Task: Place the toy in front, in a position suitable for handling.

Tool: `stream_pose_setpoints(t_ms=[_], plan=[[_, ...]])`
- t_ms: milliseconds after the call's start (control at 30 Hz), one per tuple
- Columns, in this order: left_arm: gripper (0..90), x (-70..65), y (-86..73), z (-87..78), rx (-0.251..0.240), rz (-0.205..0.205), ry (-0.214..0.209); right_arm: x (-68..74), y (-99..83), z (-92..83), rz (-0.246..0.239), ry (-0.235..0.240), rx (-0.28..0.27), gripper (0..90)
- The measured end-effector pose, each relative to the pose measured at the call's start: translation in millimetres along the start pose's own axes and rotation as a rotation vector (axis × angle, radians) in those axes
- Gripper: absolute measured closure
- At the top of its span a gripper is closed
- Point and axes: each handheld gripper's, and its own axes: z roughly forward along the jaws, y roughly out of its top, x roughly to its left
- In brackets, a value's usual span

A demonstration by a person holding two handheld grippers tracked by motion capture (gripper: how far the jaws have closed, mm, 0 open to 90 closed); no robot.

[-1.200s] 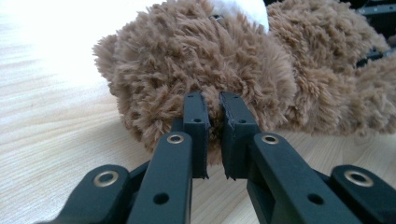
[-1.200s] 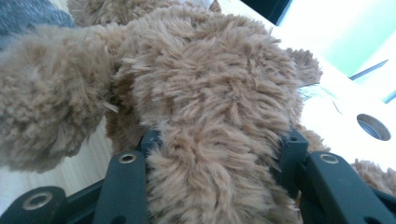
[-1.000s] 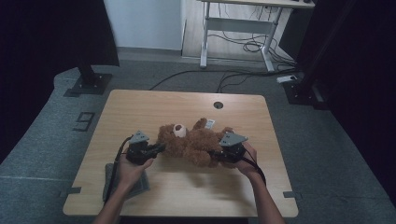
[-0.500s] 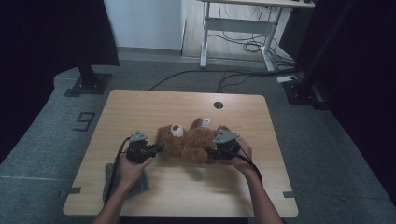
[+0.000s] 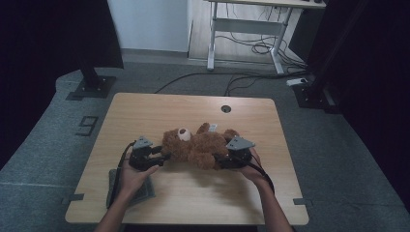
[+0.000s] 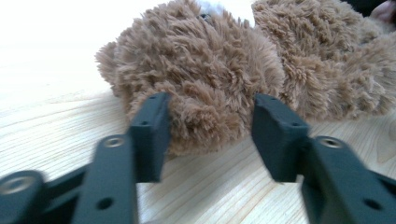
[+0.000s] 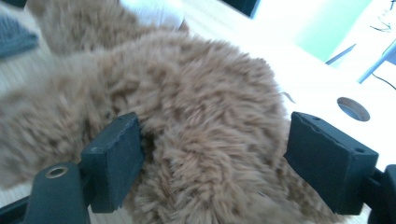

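Observation:
A brown teddy bear [image 5: 198, 145] lies on its back across the wooden table [image 5: 145, 111], head to the left. My left gripper [image 5: 162, 157] sits at the head end. Its jaws have just been opening and stand apart around a furry lobe of the head [image 6: 205, 93], with a gap at the right pad [image 6: 275, 135]. My right gripper [image 5: 217, 161] is at the bear's leg end. Its jaws have also just been opening. The leg [image 7: 205, 121] lies between them, and the right pad [image 7: 327, 158] is off the fur.
A grey cloth [image 5: 140, 191] lies under my left hand near the table's front left corner. A round cable hole [image 5: 226, 108] is at the back of the table. A black stand base [image 5: 92, 87] and floor cables [image 5: 241, 79] lie beyond.
Both grippers have let go of the bear, their jaws spreading apart. The bear and both hands stay almost where they were.

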Motion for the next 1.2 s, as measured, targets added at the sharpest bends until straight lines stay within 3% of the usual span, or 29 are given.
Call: stream_pose_setpoints(t_ms=[33, 200, 467, 500, 800, 967, 1200], plan=[[40.4, 0.0, 0.0, 0.0, 0.0, 0.0, 0.0, 0.0, 0.0, 0.0, 0.0, 0.0, 0.0, 18.7], [32.8, -0.6, 0.4, -18.0, -0.034, 0.02, 0.026, -2.8, -0.6, -16.7, 0.093, -0.004, -0.071, 18.8], [27.3, 1.1, -8.4, -34.5, -0.02, 0.032, 0.056, -6.0, -11.5, -27.2, 0.182, -0.057, -0.085, 19.4], [26.6, 1.8, -13.3, -37.0, -0.005, 0.022, 0.061, -5.2, -15.5, -30.1, 0.223, -0.066, -0.094, 19.4], [23.4, 8.7, -33.2, -48.2, 0.025, -0.013, 0.097, 2.6, -34.4, -24.7, 0.29, -0.081, -0.075, 19.1], [20.8, 11.5, -46.6, -58.2, 0.054, -0.014, 0.127, 5.8, -38.8, -23.7, 0.3, -0.078, -0.076, 19.8], [20.6, 19.2, -68.2, -63.4, 0.128, -0.016, 0.161, 10.4, -45.9, -21.9, 0.317, -0.083, -0.087, 20.3]])
